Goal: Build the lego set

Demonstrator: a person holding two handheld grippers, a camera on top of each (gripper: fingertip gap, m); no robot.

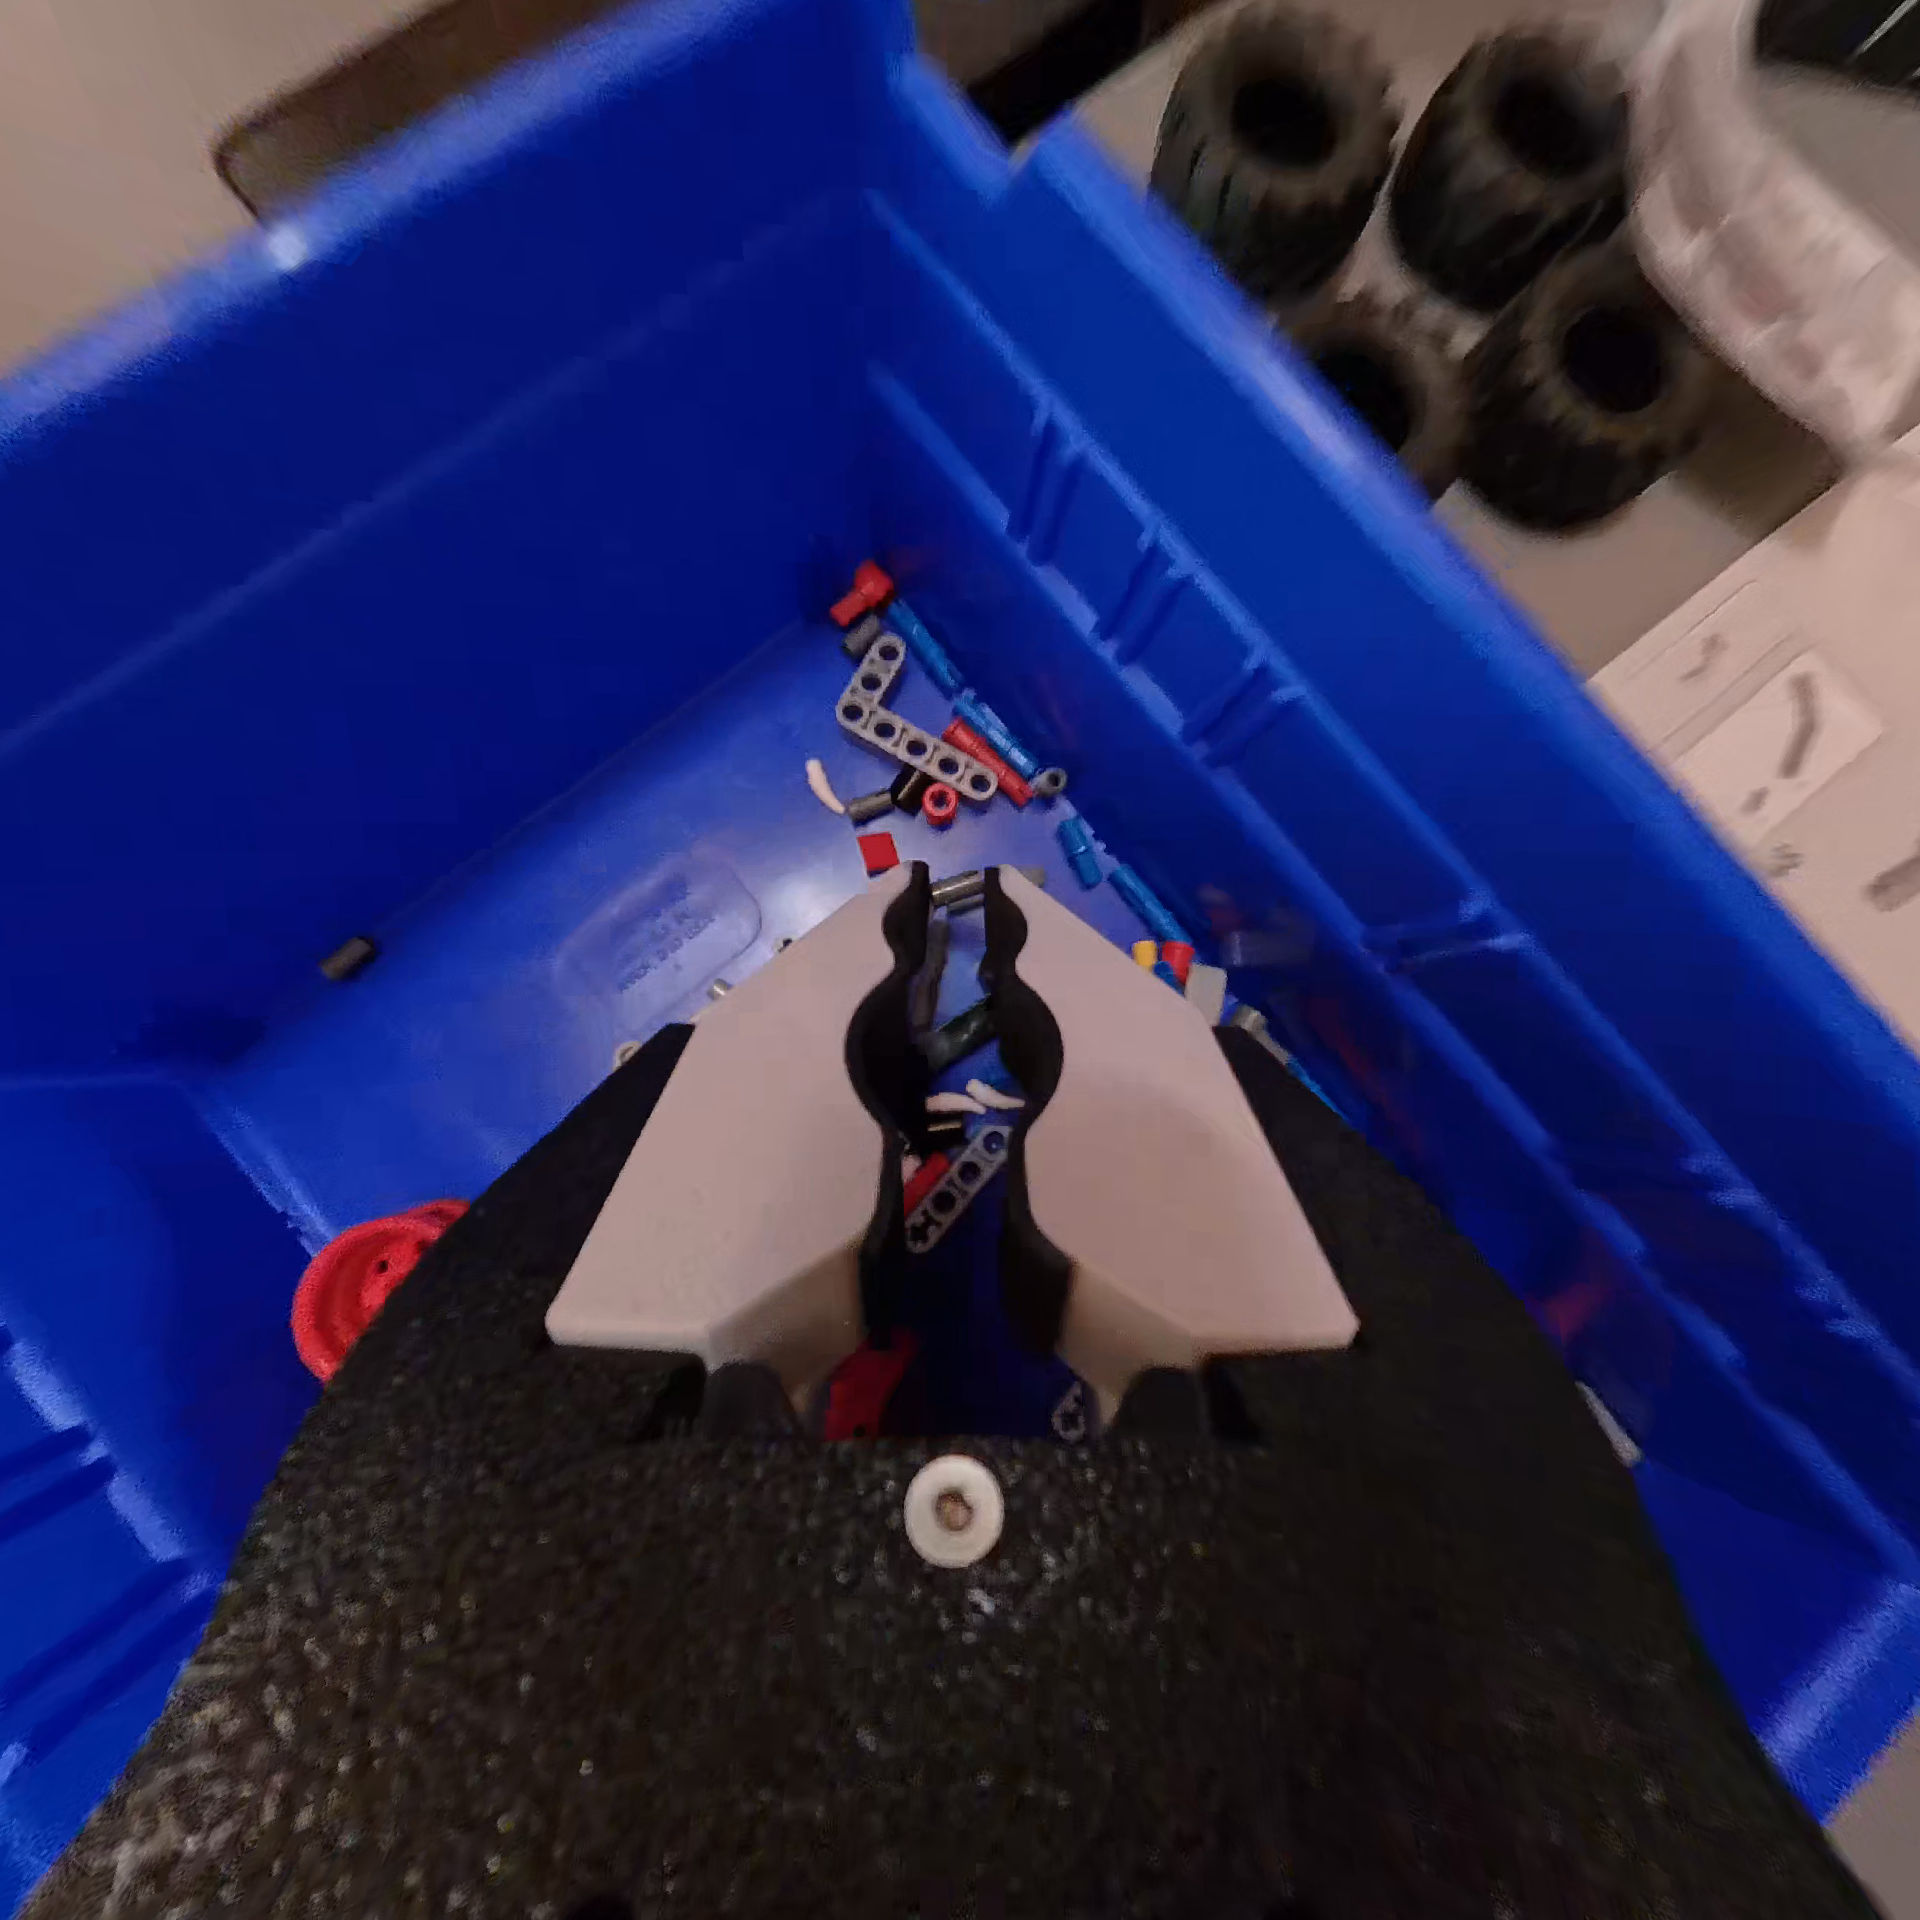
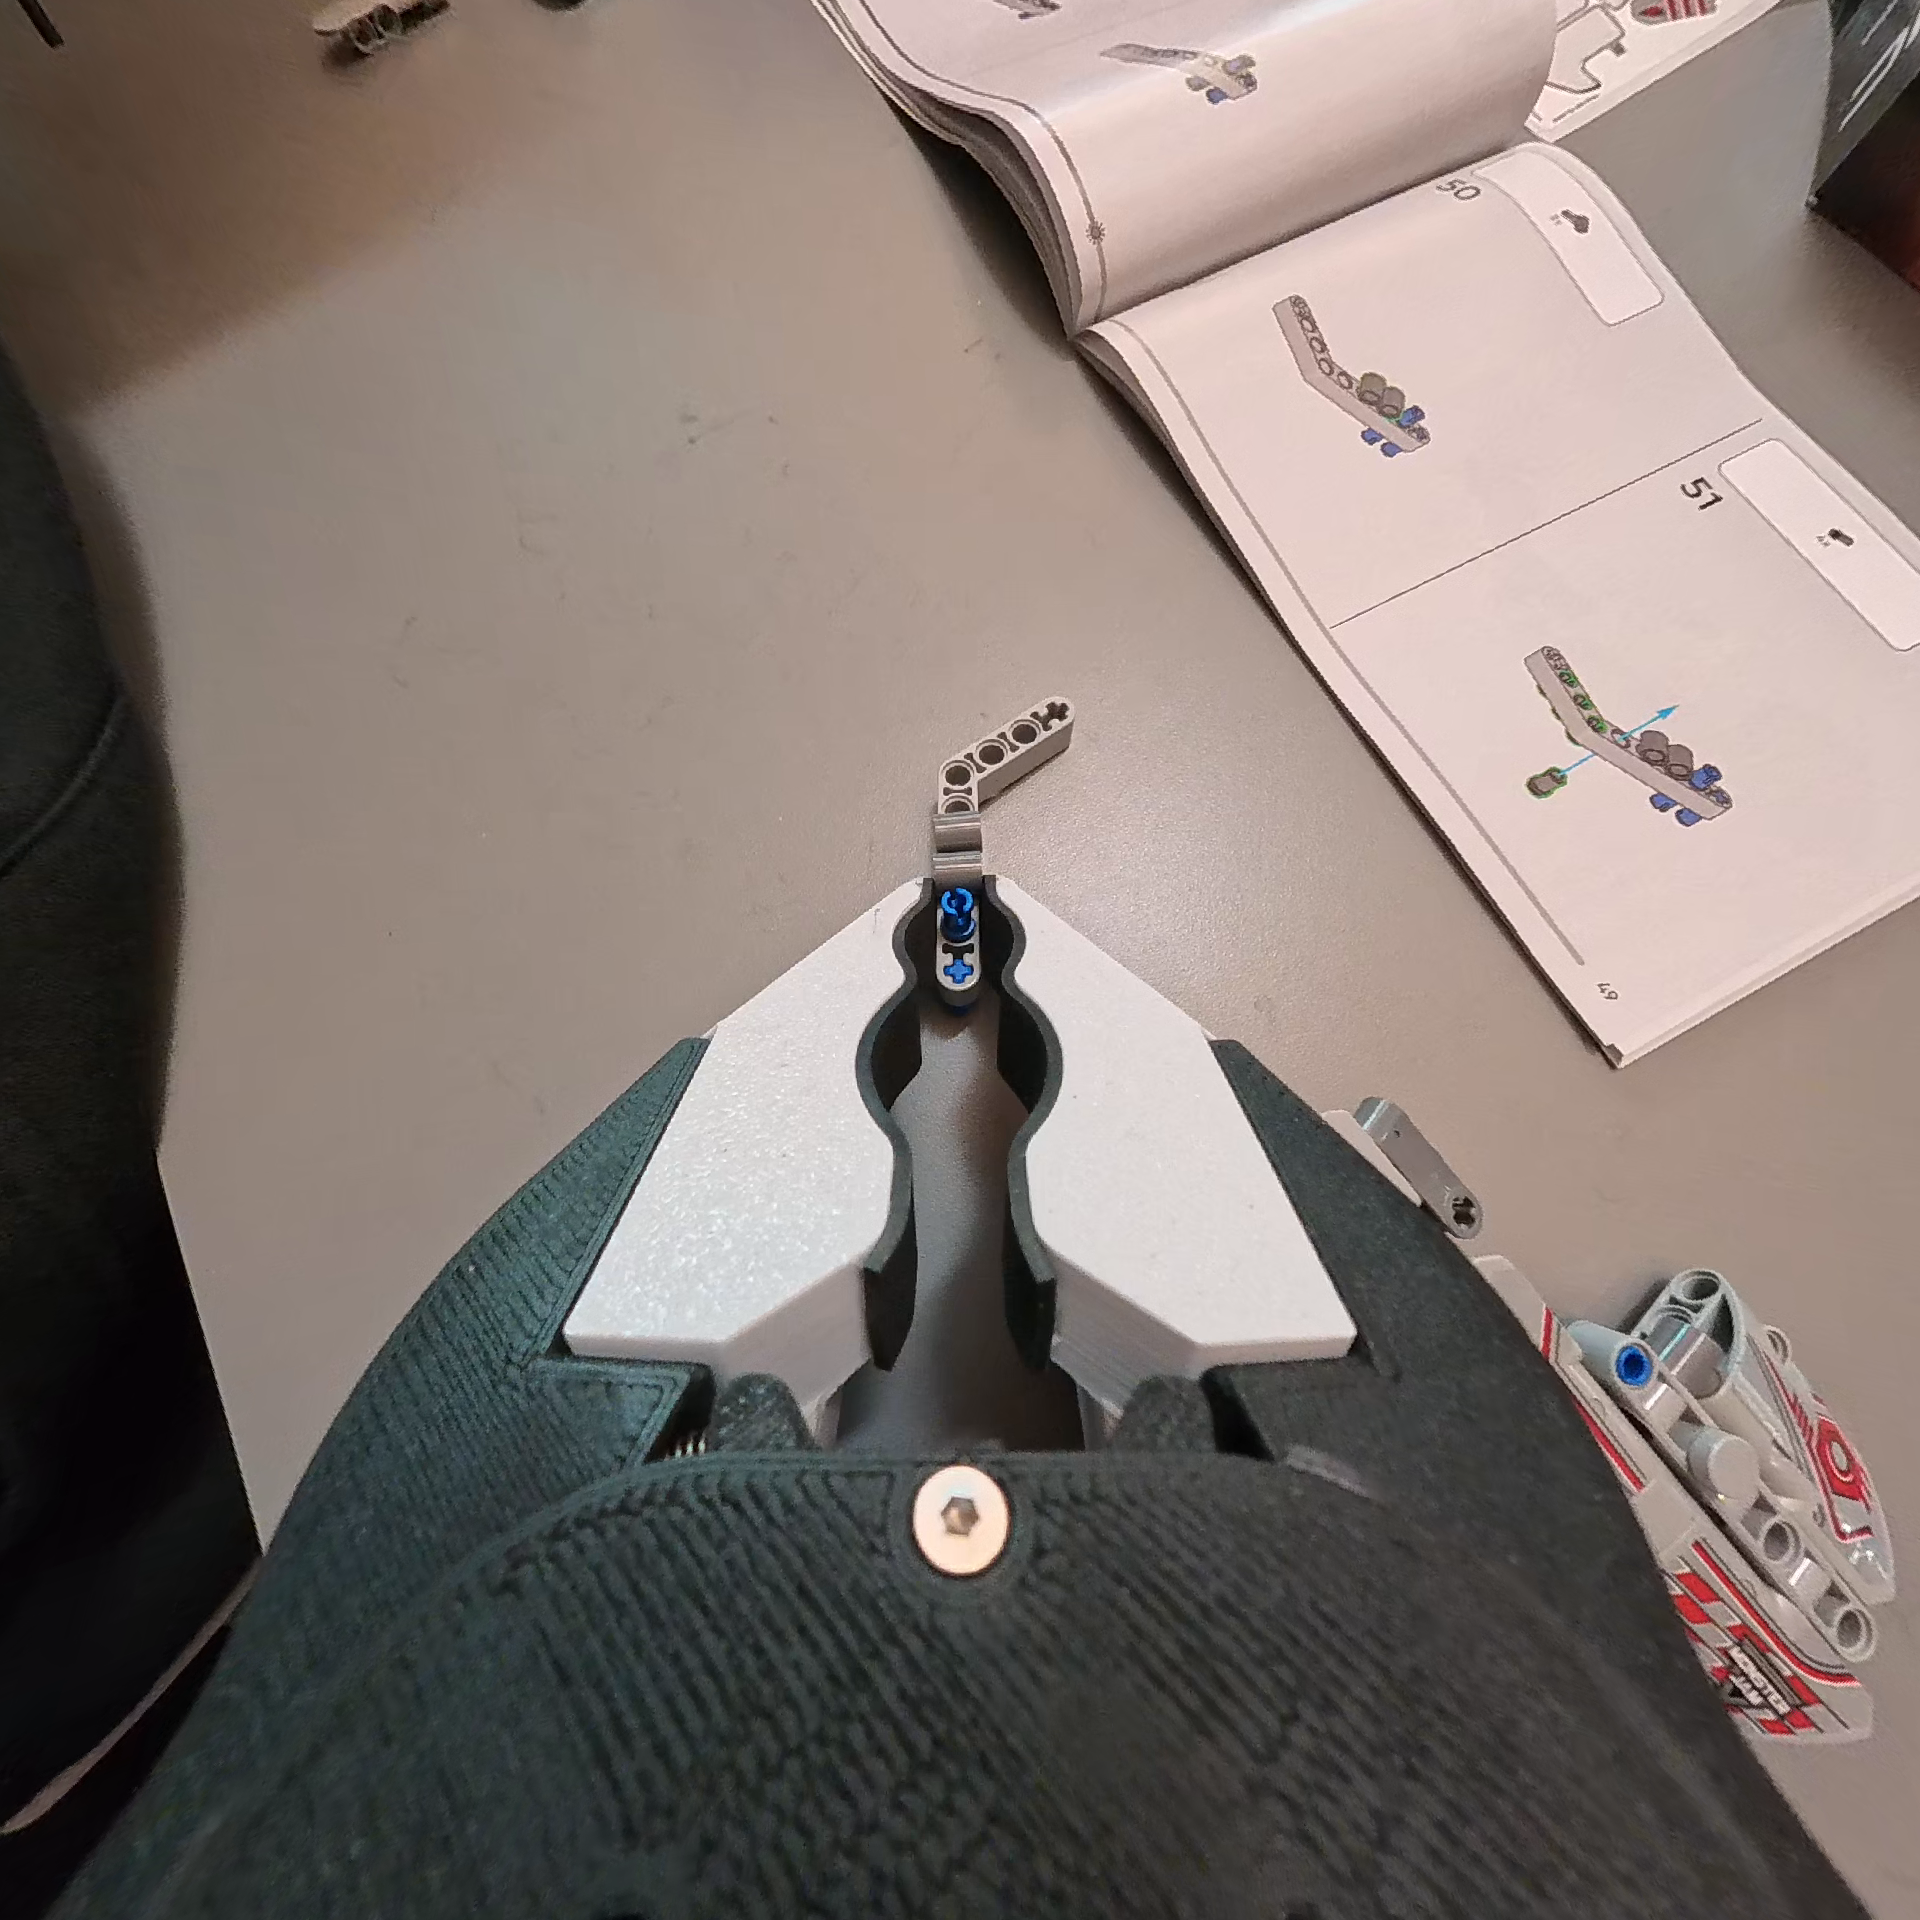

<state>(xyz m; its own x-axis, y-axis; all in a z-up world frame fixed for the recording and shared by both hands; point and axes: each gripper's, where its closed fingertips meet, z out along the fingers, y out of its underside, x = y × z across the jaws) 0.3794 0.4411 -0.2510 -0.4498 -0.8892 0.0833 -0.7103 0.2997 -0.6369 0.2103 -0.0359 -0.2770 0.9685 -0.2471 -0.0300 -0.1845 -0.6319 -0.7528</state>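
My left gripper (image 1: 956, 883) reaches down into a blue bin (image 1: 520, 499) and its tips are shut on a small grey pin (image 1: 958, 894). Loose parts lie around it on the bin floor: a grey L-shaped beam (image 1: 894, 727), blue and red pins, and a red wheel hub (image 1: 353, 1288). My right gripper (image 2: 958, 896) is shut on a bent grey beam (image 2: 997, 753) with blue pins (image 2: 956, 914) in the held end. The free end of the beam points forward and to the right over the grey table (image 2: 520, 520).
An open instruction booklet (image 2: 1507, 468) lies at the right of the table. A built grey part with red-and-white panels (image 2: 1745, 1507) and a grey connector (image 2: 1423, 1164) sit beside my right gripper. Several black tyres (image 1: 1455, 260) stand beyond the bin. A dark object (image 2: 62, 935) borders the table's left.
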